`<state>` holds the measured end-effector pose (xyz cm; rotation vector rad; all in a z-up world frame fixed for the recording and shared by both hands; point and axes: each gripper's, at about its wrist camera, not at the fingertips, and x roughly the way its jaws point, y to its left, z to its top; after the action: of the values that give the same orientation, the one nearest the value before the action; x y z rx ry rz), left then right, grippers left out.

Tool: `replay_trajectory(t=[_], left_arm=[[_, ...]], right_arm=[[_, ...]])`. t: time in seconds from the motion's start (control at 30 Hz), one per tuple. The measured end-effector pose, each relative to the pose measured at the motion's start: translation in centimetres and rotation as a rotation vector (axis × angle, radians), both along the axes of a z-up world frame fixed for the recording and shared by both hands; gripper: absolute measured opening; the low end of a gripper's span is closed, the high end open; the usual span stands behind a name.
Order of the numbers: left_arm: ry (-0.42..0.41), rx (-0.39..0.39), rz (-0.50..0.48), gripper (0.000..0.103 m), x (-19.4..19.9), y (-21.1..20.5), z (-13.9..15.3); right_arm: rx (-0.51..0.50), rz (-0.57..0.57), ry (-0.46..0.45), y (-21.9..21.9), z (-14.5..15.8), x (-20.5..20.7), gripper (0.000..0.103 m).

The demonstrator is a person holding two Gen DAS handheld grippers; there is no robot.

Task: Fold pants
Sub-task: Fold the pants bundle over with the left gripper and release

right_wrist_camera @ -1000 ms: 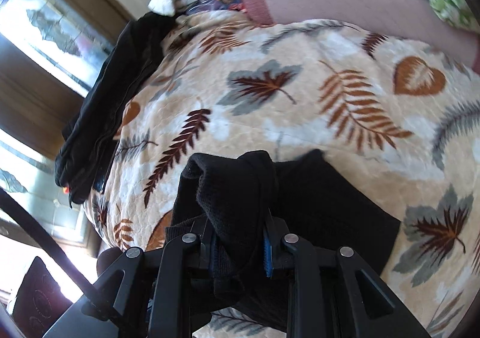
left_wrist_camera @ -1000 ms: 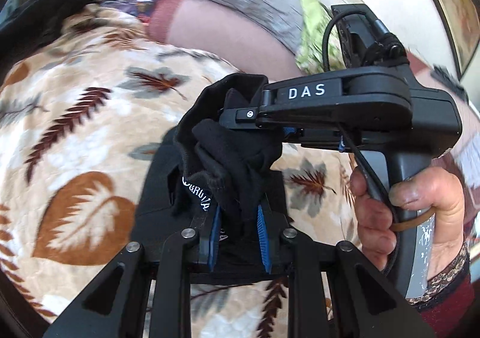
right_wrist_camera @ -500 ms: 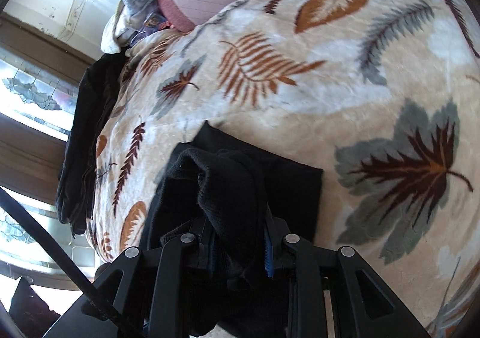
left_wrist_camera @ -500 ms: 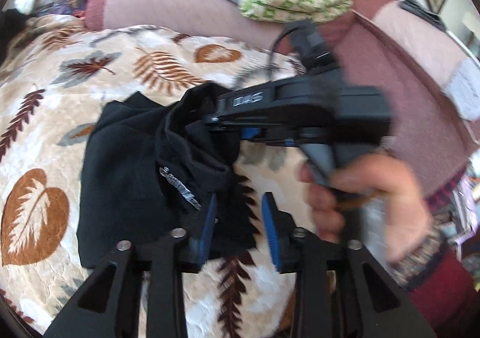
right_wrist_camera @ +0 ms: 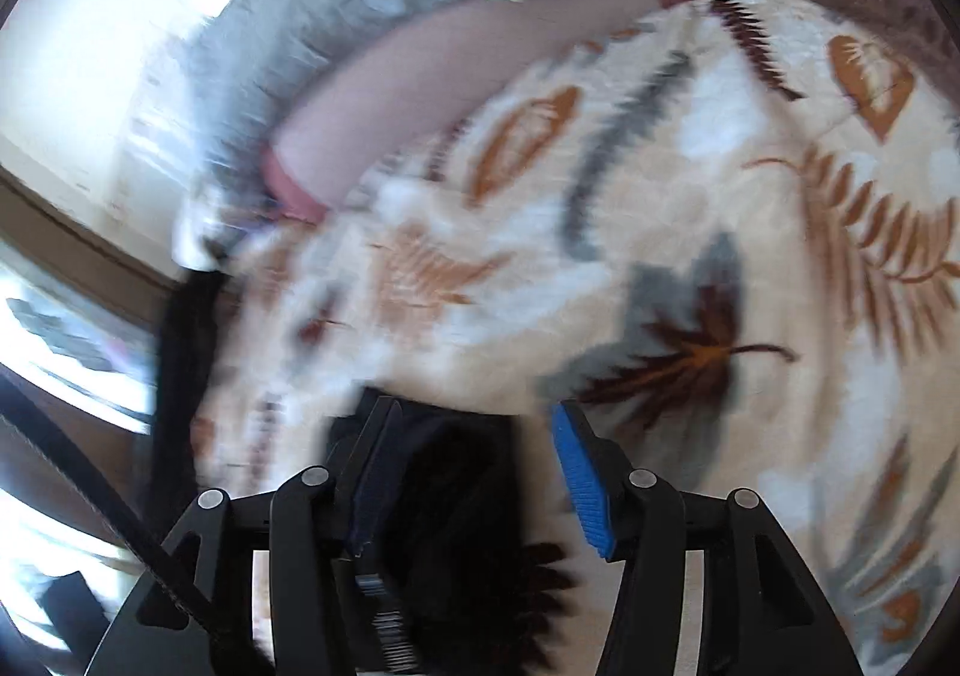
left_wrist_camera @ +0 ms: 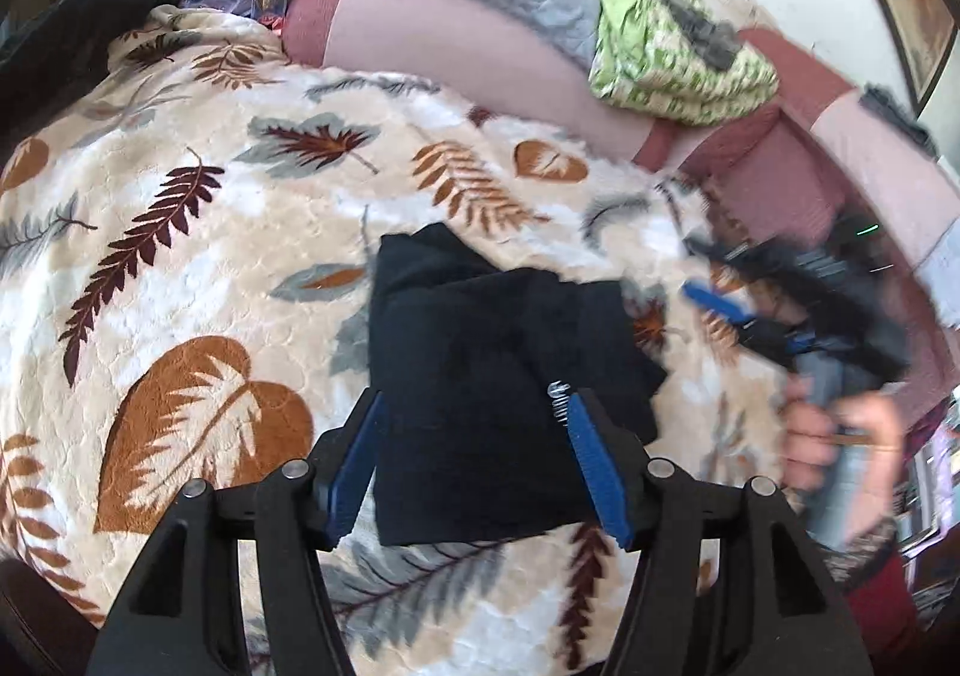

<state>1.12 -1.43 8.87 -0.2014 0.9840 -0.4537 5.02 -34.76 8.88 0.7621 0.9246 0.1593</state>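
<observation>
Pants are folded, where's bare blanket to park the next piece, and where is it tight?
Open leaf blanket lies left of the folded black pants, out to the dark clothes pile. A second strip runs between the pants and the pink bolster. Right side is tight: the right gripper and hand.

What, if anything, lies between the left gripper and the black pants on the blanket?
Nothing visible does. The folded black pants lie flat on the leaf-print blanket, directly between and below the spread fingers of the left gripper, whose jaws are opening and do not press the cloth. No other object covers the pants.
</observation>
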Motion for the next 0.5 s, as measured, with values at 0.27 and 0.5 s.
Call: replay_trajectory(t=[0.27, 0.5], left_arm=[[0.099, 0.108, -0.038, 0.061, -0.1, -2.6, -5.2], [0.085, 0.113, -0.071, 0.061, -0.6, -2.5, -4.9]], right_arm=[[0.218, 0.213, 0.027, 6.9, -3.1, 0.4, 0.057], [-0.111, 0.128, 0.176, 5.8, -7.3, -1.6, 0.049]])
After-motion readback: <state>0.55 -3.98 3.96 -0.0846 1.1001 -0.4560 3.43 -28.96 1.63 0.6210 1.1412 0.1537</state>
